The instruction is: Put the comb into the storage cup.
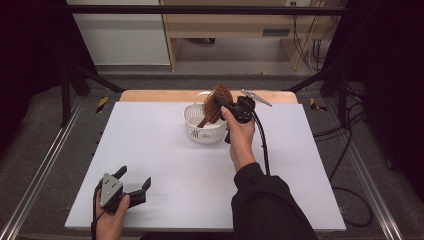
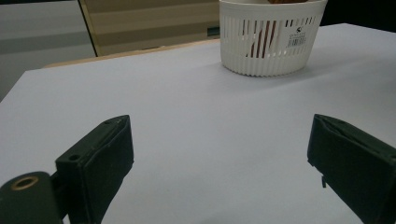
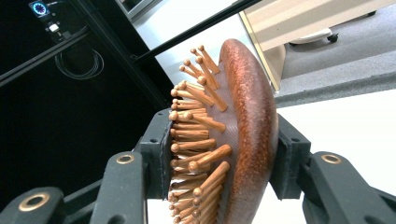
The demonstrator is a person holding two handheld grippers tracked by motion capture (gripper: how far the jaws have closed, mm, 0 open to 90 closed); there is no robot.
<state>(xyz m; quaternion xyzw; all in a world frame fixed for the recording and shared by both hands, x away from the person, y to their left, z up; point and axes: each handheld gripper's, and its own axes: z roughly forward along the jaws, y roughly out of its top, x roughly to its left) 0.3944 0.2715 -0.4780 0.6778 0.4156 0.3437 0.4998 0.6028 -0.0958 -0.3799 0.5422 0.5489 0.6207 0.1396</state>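
The right gripper (image 1: 223, 106) is clamping a wooden hairbrush (image 1: 216, 102) by its head, handle dipping into the white basket (image 1: 200, 131) at the table's (image 1: 165, 150) far side, while the left gripper (image 1: 134, 181) is resting wide open and empty near the left corner.

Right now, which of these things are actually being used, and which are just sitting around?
In use:
- wooden hairbrush, clamped in the right gripper
- white basket beneath it

Just there:
- left gripper, open, resting idle
- white table
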